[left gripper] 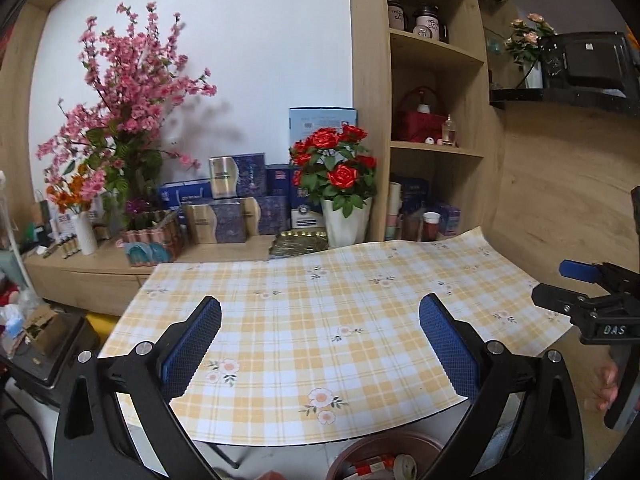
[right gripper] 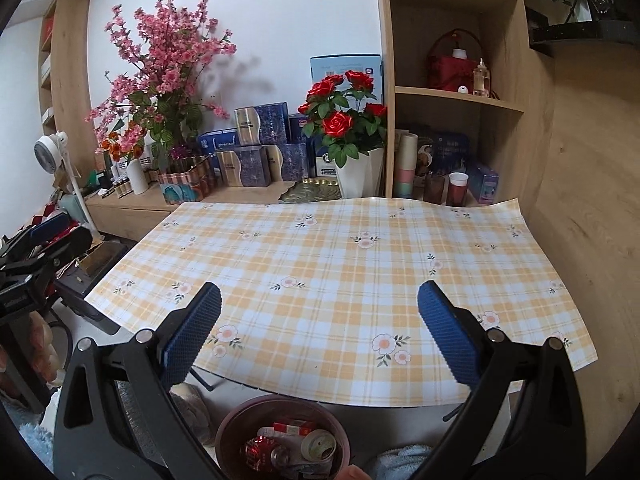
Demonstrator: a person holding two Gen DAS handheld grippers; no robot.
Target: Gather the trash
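Note:
A brown round bin sits on the floor below the table's near edge. It holds trash: a red crushed can, a red and white pack and a tape roll. The bin also shows in the left wrist view. My left gripper is open and empty above the table with the yellow plaid cloth. My right gripper is open and empty above the same cloth. No trash shows on the cloth.
A low wooden shelf behind the table carries blue boxes, a red rose pot, pink blossoms and cups. A wooden shelving unit stands at the right. Clutter and a fan lie at the left.

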